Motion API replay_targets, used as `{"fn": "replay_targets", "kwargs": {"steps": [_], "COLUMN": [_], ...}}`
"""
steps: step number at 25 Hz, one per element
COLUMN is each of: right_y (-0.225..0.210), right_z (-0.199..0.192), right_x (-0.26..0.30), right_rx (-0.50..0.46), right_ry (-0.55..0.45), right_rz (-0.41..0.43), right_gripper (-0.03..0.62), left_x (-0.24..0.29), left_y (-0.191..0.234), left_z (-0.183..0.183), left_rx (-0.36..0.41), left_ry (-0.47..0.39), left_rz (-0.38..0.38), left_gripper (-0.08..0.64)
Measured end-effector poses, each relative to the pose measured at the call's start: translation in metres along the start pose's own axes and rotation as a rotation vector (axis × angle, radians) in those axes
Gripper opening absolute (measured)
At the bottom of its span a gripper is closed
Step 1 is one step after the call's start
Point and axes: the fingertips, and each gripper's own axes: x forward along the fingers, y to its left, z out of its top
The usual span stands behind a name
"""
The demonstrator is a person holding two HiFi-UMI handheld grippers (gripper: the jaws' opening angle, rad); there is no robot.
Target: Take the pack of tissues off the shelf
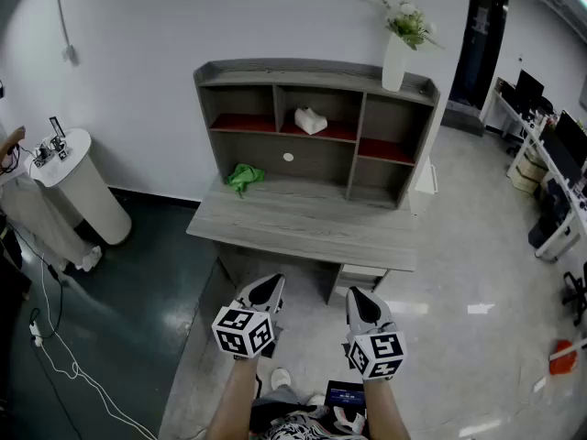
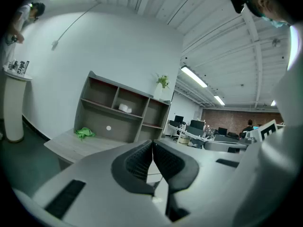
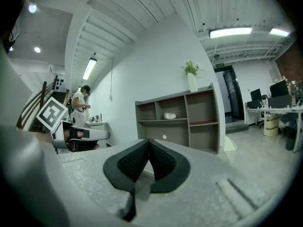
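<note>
Shelf (image 1: 316, 70) of grey wood, set against a white wall, with open compartments above a broad surface (image 1: 312, 223) of the same wood. To its left stands a white round pedestal (image 1: 83, 186); on the shelf's top right corner stands a white vase (image 1: 394, 62) of flowers.

Left gripper (image 1: 271, 289) and right gripper (image 1: 359, 301) are held side by side in front of the surface's near edge, well apart from the shelf and roughly level. In each gripper view the two dark ribbed jaws meet at their tips with nothing between them, so both are closed and empty.

A green cloth (image 1: 243, 176) lies crumpled on the surface at the left, near the shelf's back panel.

The pack of tissues (image 1: 310, 120), white and slightly rumpled, lies on the red-lined floor of the upper middle compartment, apart from the compartment walls.

Progress, as judged from this arrangement: no part of the task is done. The approach to the shelf, the opening of a gripper, the grasp on the pack and its withdrawal from the compartment all remain.
</note>
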Motion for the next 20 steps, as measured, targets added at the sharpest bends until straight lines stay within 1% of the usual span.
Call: {"fn": "replay_targets", "kwargs": {"steps": [3, 6, 8, 10, 11, 13, 14, 16, 18, 19, 20], "right_y": [-0.005, -0.009, -0.012, -0.013, -0.011, -0.007, -0.006, -0.001, 0.001, -0.003, -0.01], "right_z": [-0.001, 0.0, 0.003, 0.004, 0.003, 0.003, 0.004, 0.005, 0.01, 0.012, 0.014], "right_x": [-0.013, -0.023, -0.026, -0.025, -0.023, -0.02, -0.018, -0.016, -0.011, -0.008, -0.003], "right_rx": [0.003, 0.011, 0.024, 0.07, 0.106, 0.168, 0.176, 0.154, 0.168, 0.181, 0.177], "right_ry": [-0.019, -0.031, -0.041, -0.049, -0.049, -0.051, -0.054, -0.046, -0.044, -0.053, -0.059], "right_rz": [-0.028, -0.034, -0.031, -0.007, 0.019, 0.076, 0.097, 0.144, 0.204, 0.21, 0.194], "right_gripper": [0.003, 0.003, 0.003, 0.003, 0.003, 0.003, 0.003, 0.003, 0.004, 0.004, 0.003], "left_x": [-0.004, -0.008, -0.011, -0.013, -0.014, -0.016, -0.016, -0.014, -0.007, -0.002, 0.006], "left_y": [-0.01, -0.014, -0.018, -0.019, -0.019, -0.016, -0.014, -0.011, -0.008, -0.006, -0.005], "left_z": [0.0, 0.001, 0.003, 0.007, 0.009, 0.012, 0.014, 0.017, 0.022, 0.024, 0.024], "left_rx": [-0.07, -0.105, -0.155, -0.199, -0.206, -0.186, -0.162, -0.116, -0.092, -0.069, -0.032], "left_ry": [-0.02, -0.025, -0.04, -0.06, -0.068, -0.077, -0.079, -0.082, -0.094, -0.092, -0.082], "left_rz": [-0.044, -0.045, -0.062, -0.078, -0.079, -0.072, -0.066, -0.06, -0.053, -0.044, -0.034], "left_gripper": [0.008, 0.008, 0.008, 0.008, 0.009, 0.009, 0.009, 0.008, 0.008, 0.008, 0.008]}}
